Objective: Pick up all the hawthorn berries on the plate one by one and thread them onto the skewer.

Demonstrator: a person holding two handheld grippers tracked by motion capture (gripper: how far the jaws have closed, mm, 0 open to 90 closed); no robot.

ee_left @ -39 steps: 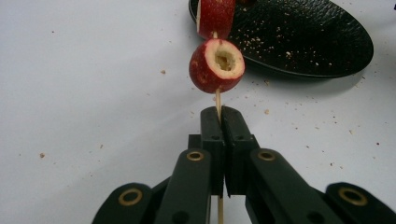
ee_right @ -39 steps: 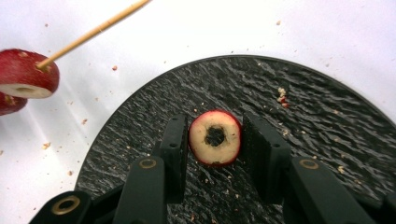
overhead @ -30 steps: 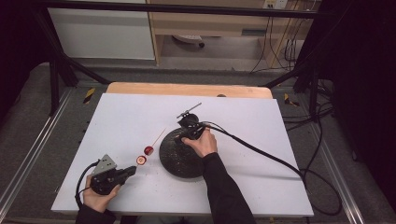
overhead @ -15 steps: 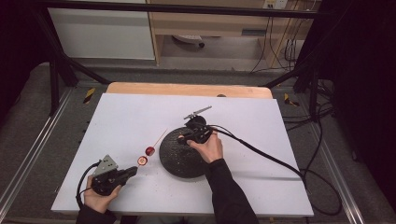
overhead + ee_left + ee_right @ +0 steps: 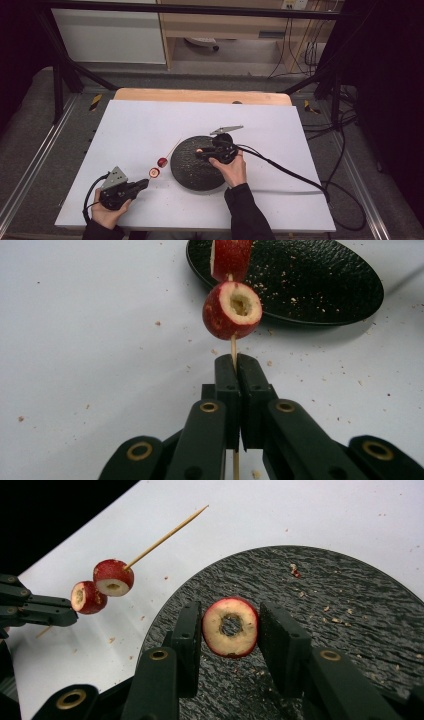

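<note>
Left gripper point(image 5: 142, 184): near the table's front-left corner, clenched on the skewer point(image 5: 233, 347); jaws pressed together around the stick, seen in the left gripper view.
Skewer: thin wooden stick, slanting from the left jaws up and right toward the plate; bare pointed tip point(image 5: 202, 508) free over the table.
Slices on skewer: two, red-skinned, pale inside, cored; one point(image 5: 154, 172) just past the jaws, the other point(image 5: 162, 162) just beyond it, close together.
Plate point(image 5: 187, 172): one, black, round, rough-textured, near the table's middle; crumbs scattered on it; its left rim near the threaded slices, not touching.
Right gripper point(image 5: 200, 150): above the plate's upper part, grasping a slice point(image 5: 230, 627); ring-shaped, hole facing the camera, pads against its red skin on both sides.
Slices, counted: three in all, two threaded, one held.
Table point(image 5: 130, 125): white sheet on a wooden board; back strip of wood bare.
Open room: wide bare stretch across the back and left; bare strip right of the plate, crossed by the right cable; narrower margin along the front edge.
Edges: left hand point(image 5: 107, 212) close to the front edge; plate well apart from every edge.
Writing: none readable.
</note>
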